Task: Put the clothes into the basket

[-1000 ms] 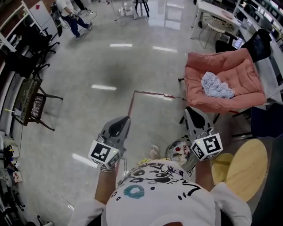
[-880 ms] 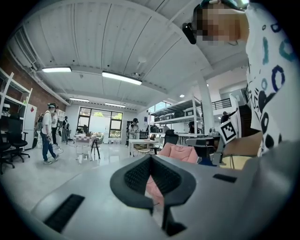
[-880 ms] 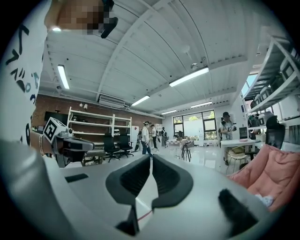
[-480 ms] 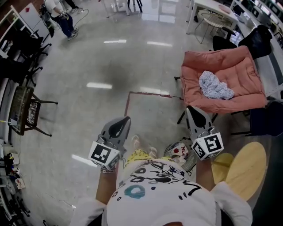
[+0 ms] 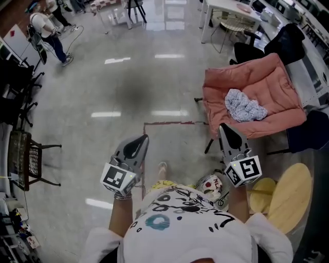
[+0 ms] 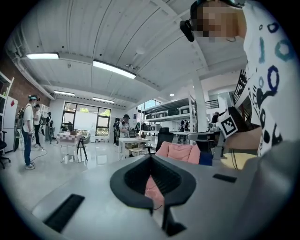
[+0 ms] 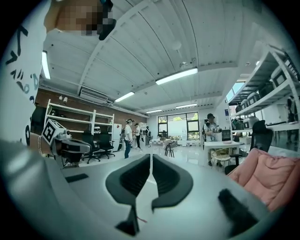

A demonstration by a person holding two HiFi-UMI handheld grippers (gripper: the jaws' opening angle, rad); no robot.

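A crumpled pale blue-white cloth (image 5: 245, 105) lies on a pink cushioned chair (image 5: 272, 82), ahead and to the right in the head view. By the person's feet stands a wire basket (image 5: 220, 191) holding a white and red printed item (image 5: 208, 182). My left gripper (image 5: 141, 138) is shut and empty, held level over bare floor left of the chair. My right gripper (image 5: 224, 127) is shut with nothing in it, its tip just short of the chair's near edge. The left gripper view shows the pink chair (image 6: 180, 152) beyond the left gripper (image 6: 151, 158). The chair (image 7: 272, 176) sits at the right edge of the right gripper view, past the right gripper (image 7: 151, 157).
A round yellow table (image 5: 288, 192) is at the lower right. Red tape (image 5: 169, 123) marks the glossy floor. A wicker chair (image 5: 23, 159) stands at the left, black office chairs and white tables (image 5: 226, 10) at the back, and a person (image 5: 49, 33) at the far left.
The person has walked forward. The pink chair and cloth have drifted left and nearer to the right gripper's tip. Both grippers stay shut and level.
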